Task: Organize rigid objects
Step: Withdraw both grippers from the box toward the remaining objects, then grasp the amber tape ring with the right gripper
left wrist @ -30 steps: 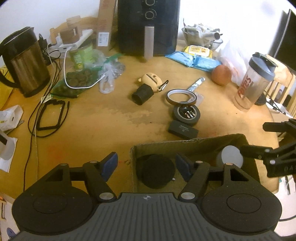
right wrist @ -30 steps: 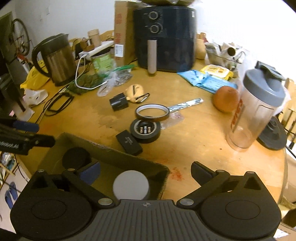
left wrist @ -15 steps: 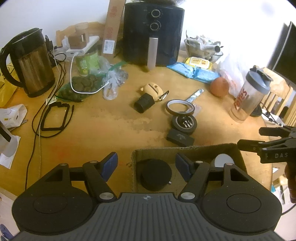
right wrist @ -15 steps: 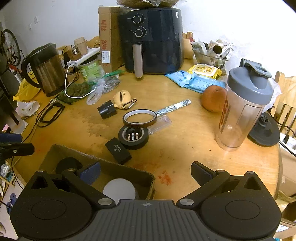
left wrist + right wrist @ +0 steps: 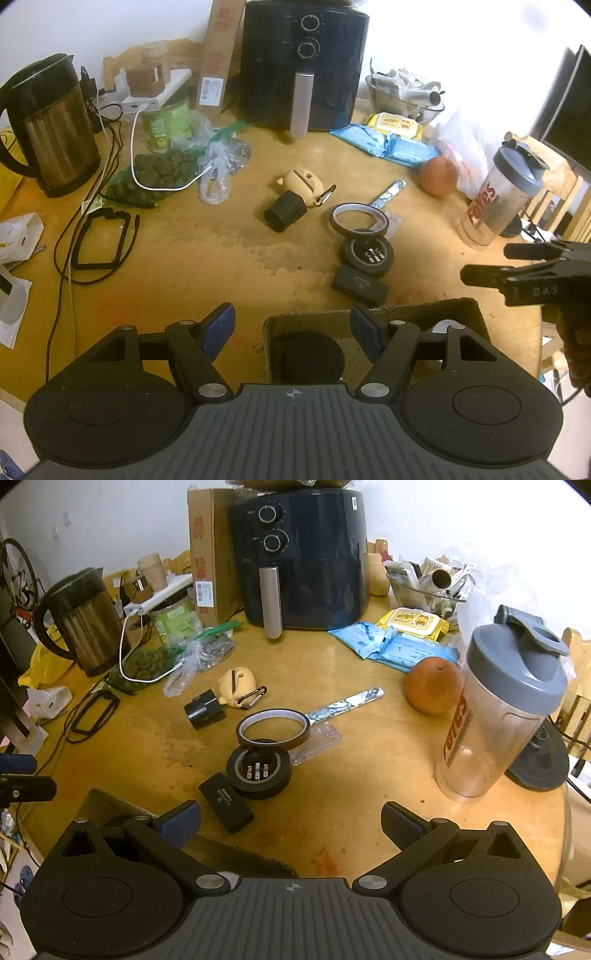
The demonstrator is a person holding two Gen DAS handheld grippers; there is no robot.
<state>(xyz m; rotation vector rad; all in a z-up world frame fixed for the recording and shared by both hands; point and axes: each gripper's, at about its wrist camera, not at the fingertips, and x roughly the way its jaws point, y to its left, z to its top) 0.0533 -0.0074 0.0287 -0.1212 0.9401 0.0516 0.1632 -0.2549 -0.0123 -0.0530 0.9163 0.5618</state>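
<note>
Beyond the empty right tool (image 5: pixel 290 823), black case (image 5: pixel 226 807), tape roll (image 5: pixel 259 773)

Brushed-metal kettle (image 5: pixel 51 129), glossy wooden table (image 5: pixel 207 258), matt cardboard box (image 5: pixel 373 314).

Both wrist cameras look steeply down over my grippers across the desk (image 5: pixel 221 266). The left view sits just behind the cardboard box (image 5: pixel 369 317), facing the air fryer (image 5: pixel 303 62). The right view stands further right, close to the shaker bottle (image 5: pixel 498 716). Both share the fryer, kettle (image 5: pixel 51 125) and tape rolls (image 5: pixel 258 771). The right gripper (image 5: pixel 487 264) shows at the left view's right edge.
</note>
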